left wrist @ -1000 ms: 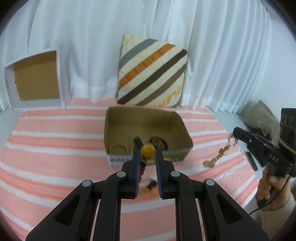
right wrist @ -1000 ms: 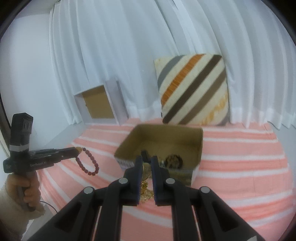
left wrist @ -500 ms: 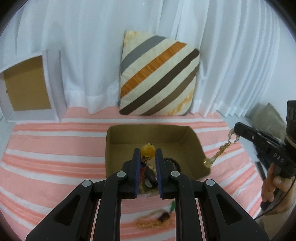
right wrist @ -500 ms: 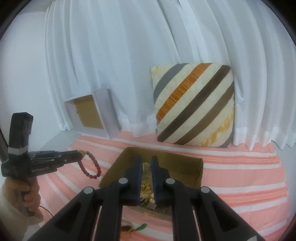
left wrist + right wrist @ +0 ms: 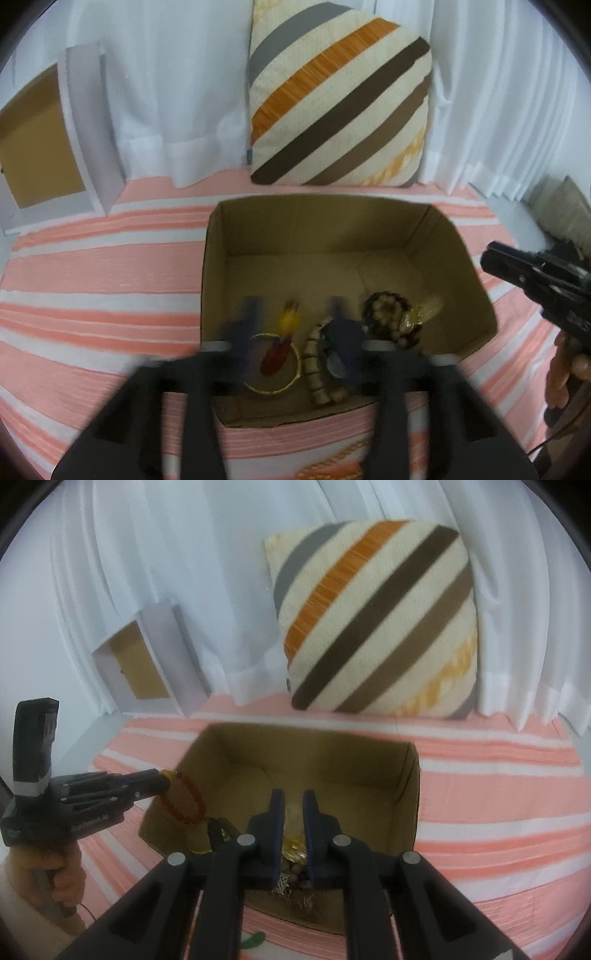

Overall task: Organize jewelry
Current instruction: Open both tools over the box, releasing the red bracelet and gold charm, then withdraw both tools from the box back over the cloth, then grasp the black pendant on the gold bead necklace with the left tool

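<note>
1. Centrally, an open cardboard box sits on a pink-and-white striped cover, with a striped pillow upright behind it against white curtains.
2. Left claw: in its own view, which is motion-blurred, the fingers are spread wide over the box's near left part.
3. Between those fingers are a yellow bead and the red bracelet it belongs to. The blur hides whether either finger touches them.
4. From the right wrist view, the red bracelet hangs as a loop at the left claw's tip, over the box's left wall, with the yellow bead right at the tip.
5. Right claw: its fingers stand close together with a narrow gap, above the near end of the box. Something gold shows low in the gap, but I cannot tell whether it is pinched.
6. In the left wrist view, the right claw is by the box's right wall, and nothing hangs from its tip.
7. On the box floor lie a gold bangle, a tan bead bracelet just right of it, a dark bead coil, and a gold chain touching that coil.
</note>
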